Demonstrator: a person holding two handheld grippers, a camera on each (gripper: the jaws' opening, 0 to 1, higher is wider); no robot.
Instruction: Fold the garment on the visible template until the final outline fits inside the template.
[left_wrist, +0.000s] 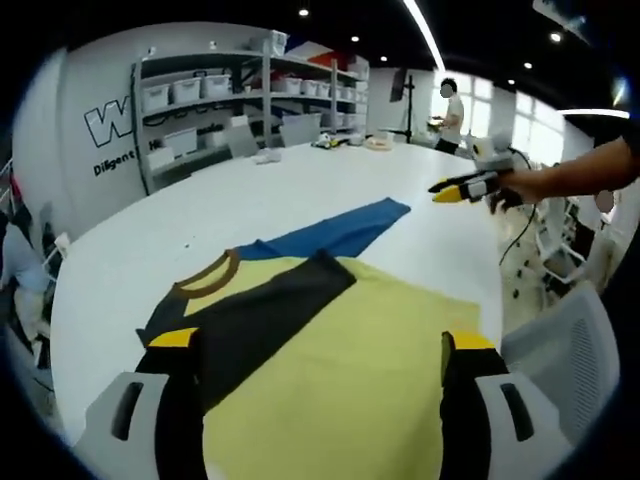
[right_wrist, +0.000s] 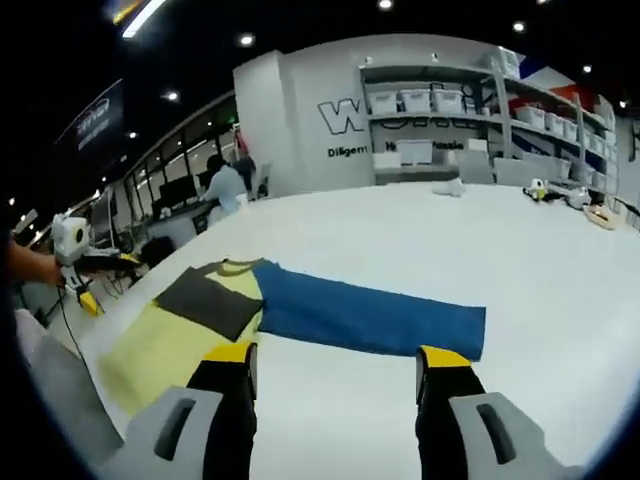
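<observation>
A yellow garment (left_wrist: 350, 370) with a brown collar (left_wrist: 208, 275) lies flat on the white table (left_wrist: 150, 250), a dark sleeve (left_wrist: 270, 310) folded across it. A blue rectangular template (left_wrist: 340, 228) sticks out from under its far side. My left gripper (left_wrist: 325, 345) hovers open just over the garment's near part, with nothing between the jaws. The right gripper (left_wrist: 465, 187) is held in a hand off the table's right edge. In the right gripper view the template (right_wrist: 370, 315) lies crosswise, the garment (right_wrist: 165, 345) at its left end, and my right gripper (right_wrist: 337, 358) stands open over bare table.
Shelving with white bins (left_wrist: 240, 90) lines the back wall. Small items (left_wrist: 340, 140) sit at the table's far end. A person (left_wrist: 450, 115) stands beyond it, another person (right_wrist: 225, 185) by the windows. A grey chair (left_wrist: 560, 350) stands at the near right edge.
</observation>
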